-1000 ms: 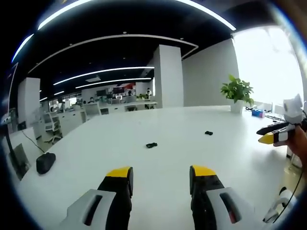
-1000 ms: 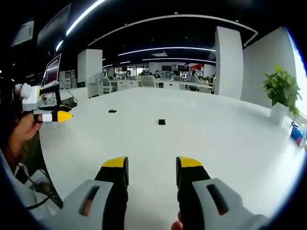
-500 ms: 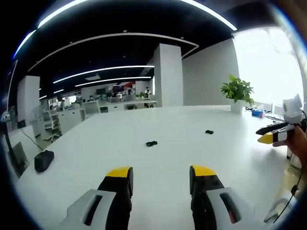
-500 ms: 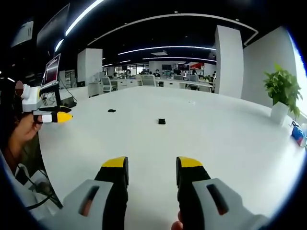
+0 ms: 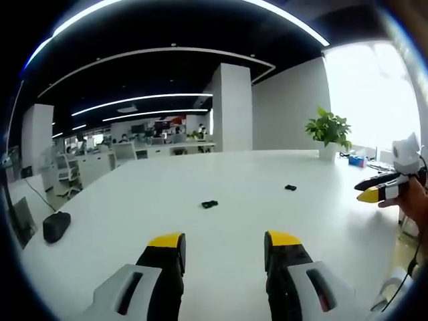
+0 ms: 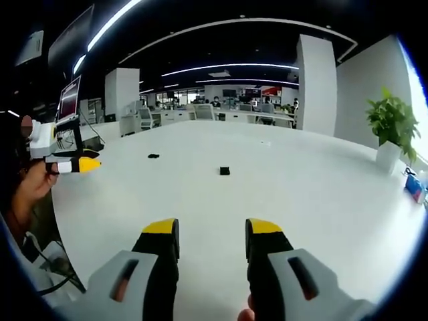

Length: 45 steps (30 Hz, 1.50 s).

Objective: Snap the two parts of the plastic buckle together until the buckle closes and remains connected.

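My left gripper (image 5: 225, 249) and right gripper (image 6: 212, 237): fingers apart on both, nothing between them, each held above the white desk (image 5: 234, 214). Two black buckle parts lie well apart on the desk ahead, one (image 5: 209, 204) nearer my left, the other (image 5: 290, 188) farther right (too small to tell which is which). Potted plant (image 6: 391, 127) at the desk's far corner.
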Each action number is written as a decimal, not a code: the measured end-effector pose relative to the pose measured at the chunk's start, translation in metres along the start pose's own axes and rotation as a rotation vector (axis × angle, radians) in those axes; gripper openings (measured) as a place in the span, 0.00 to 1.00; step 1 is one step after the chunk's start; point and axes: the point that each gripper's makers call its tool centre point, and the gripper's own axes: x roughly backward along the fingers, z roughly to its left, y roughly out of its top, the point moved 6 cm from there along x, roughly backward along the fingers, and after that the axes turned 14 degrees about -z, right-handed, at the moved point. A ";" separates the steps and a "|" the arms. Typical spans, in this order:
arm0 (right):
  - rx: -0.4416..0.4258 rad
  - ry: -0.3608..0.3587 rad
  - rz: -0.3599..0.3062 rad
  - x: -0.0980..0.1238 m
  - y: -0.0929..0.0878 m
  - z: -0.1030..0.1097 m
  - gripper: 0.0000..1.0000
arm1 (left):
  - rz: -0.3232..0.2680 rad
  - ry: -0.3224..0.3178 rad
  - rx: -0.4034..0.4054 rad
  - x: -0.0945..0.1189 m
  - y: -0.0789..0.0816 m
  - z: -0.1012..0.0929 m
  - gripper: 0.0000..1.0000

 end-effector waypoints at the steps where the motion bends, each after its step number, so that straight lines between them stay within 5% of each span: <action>1: 0.000 0.001 0.001 0.000 0.000 0.000 0.40 | 0.002 -0.001 0.000 -0.001 0.000 0.000 0.48; 45: 0.019 0.054 0.012 -0.048 0.005 -0.009 0.40 | 0.032 0.011 -0.008 -0.032 -0.004 0.008 0.48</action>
